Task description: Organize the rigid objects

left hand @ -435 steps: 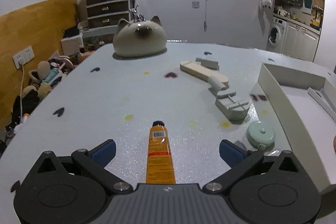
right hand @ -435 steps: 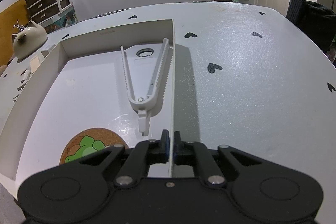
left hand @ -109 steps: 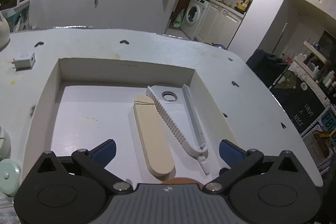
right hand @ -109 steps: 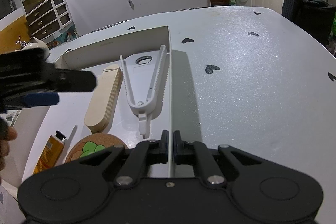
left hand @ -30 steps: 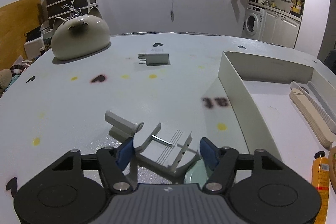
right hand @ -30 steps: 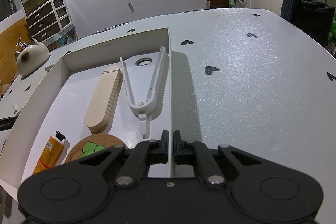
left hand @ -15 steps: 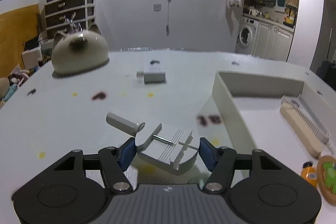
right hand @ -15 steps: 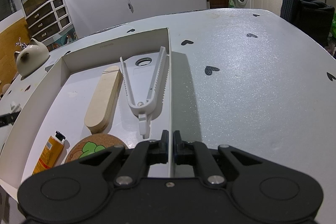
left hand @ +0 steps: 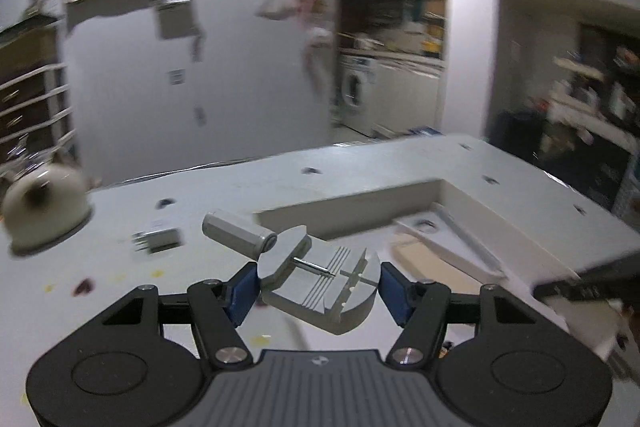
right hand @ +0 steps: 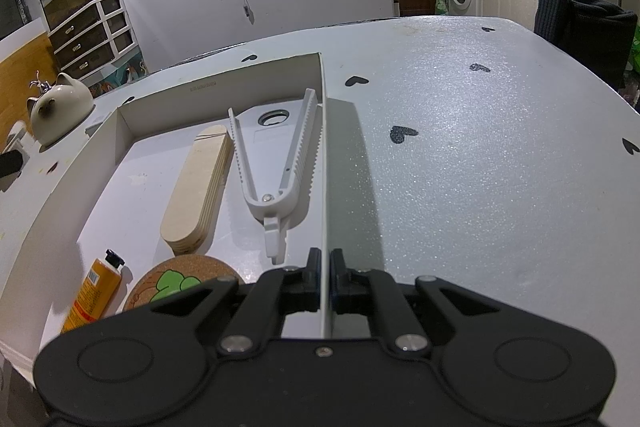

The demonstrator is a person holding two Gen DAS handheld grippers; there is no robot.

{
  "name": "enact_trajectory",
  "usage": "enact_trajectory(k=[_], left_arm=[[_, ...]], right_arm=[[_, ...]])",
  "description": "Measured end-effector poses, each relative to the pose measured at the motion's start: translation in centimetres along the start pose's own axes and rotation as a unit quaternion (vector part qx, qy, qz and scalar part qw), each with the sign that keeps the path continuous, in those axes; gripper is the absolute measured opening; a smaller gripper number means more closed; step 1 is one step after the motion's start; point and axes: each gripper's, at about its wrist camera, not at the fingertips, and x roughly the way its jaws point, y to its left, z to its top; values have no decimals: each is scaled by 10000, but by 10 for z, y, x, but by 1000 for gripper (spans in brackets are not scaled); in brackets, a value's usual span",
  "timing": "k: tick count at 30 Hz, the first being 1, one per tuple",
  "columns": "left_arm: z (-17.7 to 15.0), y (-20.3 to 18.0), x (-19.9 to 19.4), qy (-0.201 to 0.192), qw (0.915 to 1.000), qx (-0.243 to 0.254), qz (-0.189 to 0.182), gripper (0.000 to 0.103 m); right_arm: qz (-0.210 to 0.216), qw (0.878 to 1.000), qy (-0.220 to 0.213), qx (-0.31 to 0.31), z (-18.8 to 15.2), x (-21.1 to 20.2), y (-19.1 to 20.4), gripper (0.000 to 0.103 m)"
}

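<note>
At the bottom centre of the left wrist view, the left tongs (left hand: 319, 285) are clenched on a grey watch-link tool (left hand: 320, 283), its blue pads pressing both sides of the ridged base while the cylindrical handle sticks out toward the upper left; the tool is clear of the counter (left hand: 360, 171). Behind it, left of centre, a small white plug adapter (left hand: 158, 239) lies on the counter, and at the far left edge sits a cream cat-shaped pot (left hand: 44, 209). To the right, blurred, is the white tray (left hand: 352, 205). At the bottom centre of the right wrist view, the right tongs (right hand: 325, 281) are clamped on the tray's thin right wall (right hand: 323, 163). Inside the tray, nearest at lower left, lie an orange tube (right hand: 94, 293) and a cork coaster (right hand: 178, 281) with a green print; beyond them a pale wooden block (right hand: 200, 187) lies just beside a white toothed jar opener (right hand: 276, 163) along the right wall. Black heart marks dot the counter to the right.
</note>
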Motion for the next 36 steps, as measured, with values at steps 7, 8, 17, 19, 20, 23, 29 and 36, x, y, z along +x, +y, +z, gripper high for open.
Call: enact_trajectory(k=[7,8,17,19,20,23,29,36], left_arm=[[-10,-27,9,472,9901,944,-925,65],[-11,-30,10,574,9864,1131,-1041,65],[-20,-35,28,1472,9521,2178,-1562,64],[-23,-37,31,1612,9427,2438,-1607,64],[-23,-38,31,1643,9387,2559,-1626,64],[-23,-39,30,1758,9304,2755,-1661,64],[-27,-39,30,1859,9244,2888,-1658,66],[-29,-32,25,1923,9272,2725,-1708,67]], right_arm=[[0,10000,-2,0,0,0,0,6],[4,10000,-4,-1,0,0,0,6],[1,10000,-6,0,0,0,0,6],[-2,10000,-10,2,0,0,0,6],[0,10000,-11,6,0,0,-1,6],[3,10000,-15,10,1,-1,0,6],[2,10000,-20,17,0,-2,0,6],[7,10000,-20,16,0,-2,0,6]])
